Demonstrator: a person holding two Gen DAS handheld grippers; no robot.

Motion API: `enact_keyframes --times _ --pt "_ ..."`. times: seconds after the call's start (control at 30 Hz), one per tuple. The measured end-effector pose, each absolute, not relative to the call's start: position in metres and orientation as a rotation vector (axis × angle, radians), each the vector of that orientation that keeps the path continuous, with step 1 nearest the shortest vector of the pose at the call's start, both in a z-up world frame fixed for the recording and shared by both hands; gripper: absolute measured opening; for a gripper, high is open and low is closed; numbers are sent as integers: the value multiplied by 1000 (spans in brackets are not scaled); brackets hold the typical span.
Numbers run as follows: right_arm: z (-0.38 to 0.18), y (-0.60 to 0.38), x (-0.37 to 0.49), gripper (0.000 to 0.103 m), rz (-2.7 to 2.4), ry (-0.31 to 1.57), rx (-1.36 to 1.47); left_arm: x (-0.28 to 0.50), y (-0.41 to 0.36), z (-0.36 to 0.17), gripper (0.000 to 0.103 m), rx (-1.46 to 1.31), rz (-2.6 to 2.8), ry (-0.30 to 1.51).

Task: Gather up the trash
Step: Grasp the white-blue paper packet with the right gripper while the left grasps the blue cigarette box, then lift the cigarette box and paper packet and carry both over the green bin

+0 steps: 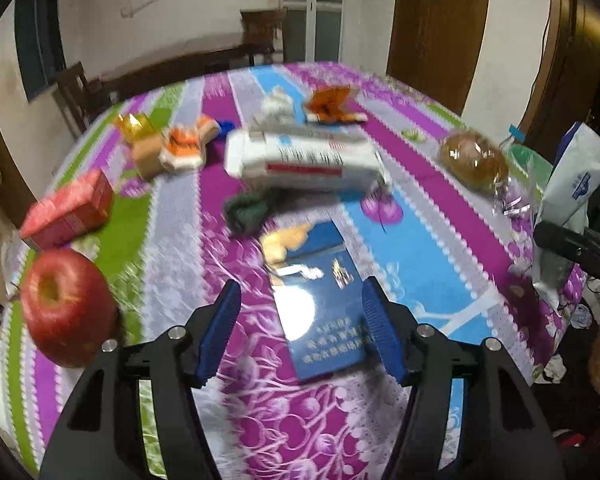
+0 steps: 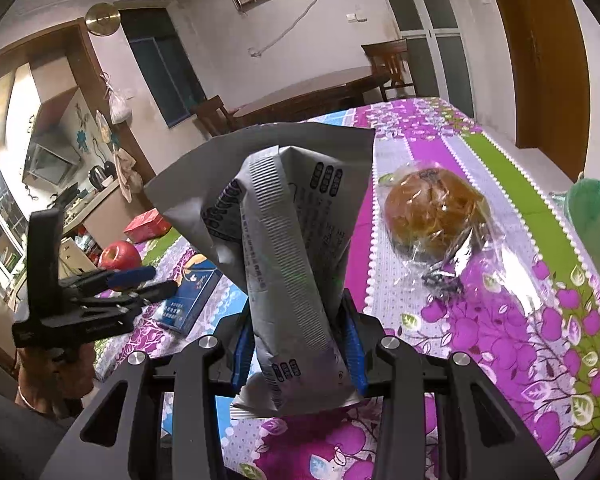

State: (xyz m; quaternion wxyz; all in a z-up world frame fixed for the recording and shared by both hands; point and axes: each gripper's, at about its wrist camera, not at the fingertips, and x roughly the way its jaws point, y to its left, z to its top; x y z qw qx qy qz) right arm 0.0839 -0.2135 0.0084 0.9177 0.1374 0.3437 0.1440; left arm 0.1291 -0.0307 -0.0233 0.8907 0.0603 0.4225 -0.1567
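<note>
Seen from the left wrist, the left claw [image 1: 302, 330] hangs over the worktop [image 1: 440, 216] with its blue pads spread wide; a blue cigarette pack [image 1: 320, 304] lies flat on the floral cloth in the gap between them, and neither pad presses on it. Beyond the pack lie a dark green crumpled wad [image 1: 246, 210], a long white carton [image 1: 304, 160], orange-and-white wrappers [image 1: 186, 148], a gold foil wrapper [image 1: 134, 126] and a wrapped bun [image 1: 474, 158]. A red apple [image 1: 68, 306] sits at the left, a red box [image 1: 68, 210] just behind it. This view is blurred. At the right edge a white bag stands in another black claw. From the right wrist, the right claw [image 2: 296, 344] is closed on that grey-white printed bag [image 2: 284, 248], whose mouth gapes open at the top. The bun [image 2: 434, 210] in clear film lies to its right on the cloth. At the left, the left claw [image 2: 148, 280] hovers above the blue pack [image 2: 188, 300], with the apple [image 2: 120, 256] behind it.
</note>
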Motion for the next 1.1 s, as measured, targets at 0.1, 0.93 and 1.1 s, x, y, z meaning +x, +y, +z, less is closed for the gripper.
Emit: enact_keyframes --times 0.1,0.93,1.1 --pt "6 -209 83 40 302 716 284 135 -41 -34 61 112 -299 913" --pt "26 -197 104 40 268 652 154 134 -60 4 54 156 -40 730" --pt "33 -191 100 40 267 635 122 134 -67 16 54 177 -16 679"
